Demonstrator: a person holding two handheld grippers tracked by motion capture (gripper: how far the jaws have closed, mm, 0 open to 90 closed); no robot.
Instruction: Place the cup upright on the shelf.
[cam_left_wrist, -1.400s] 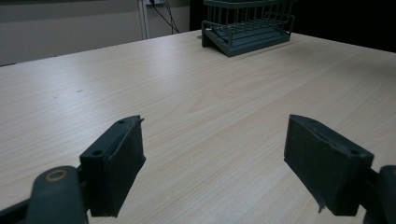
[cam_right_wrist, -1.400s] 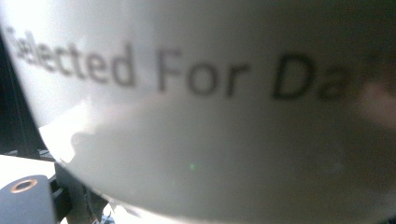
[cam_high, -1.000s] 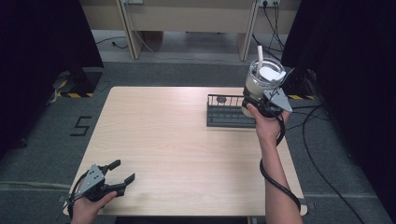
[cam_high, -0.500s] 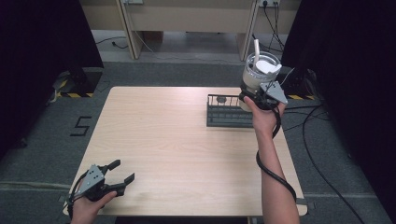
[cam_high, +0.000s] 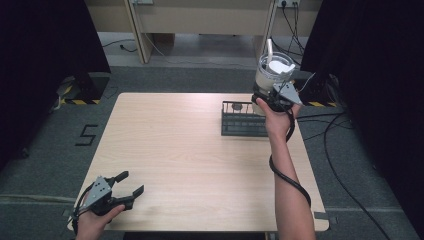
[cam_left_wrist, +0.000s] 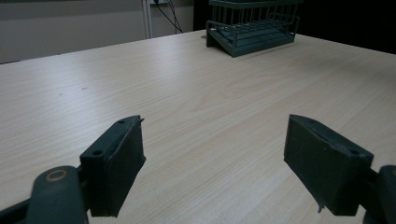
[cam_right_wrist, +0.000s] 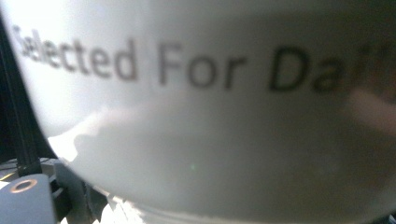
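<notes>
A white tumbler (cam_high: 271, 73) with a lid and a straw is held up in the air over the far right of the table, with my right gripper (cam_high: 268, 96) shut on its lower part. In the right gripper view the tumbler's wall (cam_right_wrist: 210, 116) sits right against the camera, with blurred dark lettering across it. A dark wire rack (cam_high: 243, 120) stands on the table just below and left of the tumbler. My left gripper (cam_high: 131, 182) rests at the near left corner, open, with nothing between its jaws (cam_left_wrist: 212, 154).
The light wooden table (cam_high: 190, 150) lies between the two grippers. The rack (cam_left_wrist: 252, 28) stands far ahead in the left gripper view. Cables (cam_high: 345, 130) run over the floor to the right of the table, and a desk stands beyond its far edge.
The right gripper has carried the tumbler a little farther away and to the left, above the rack's far right end. The left gripper has stayed put.
</notes>
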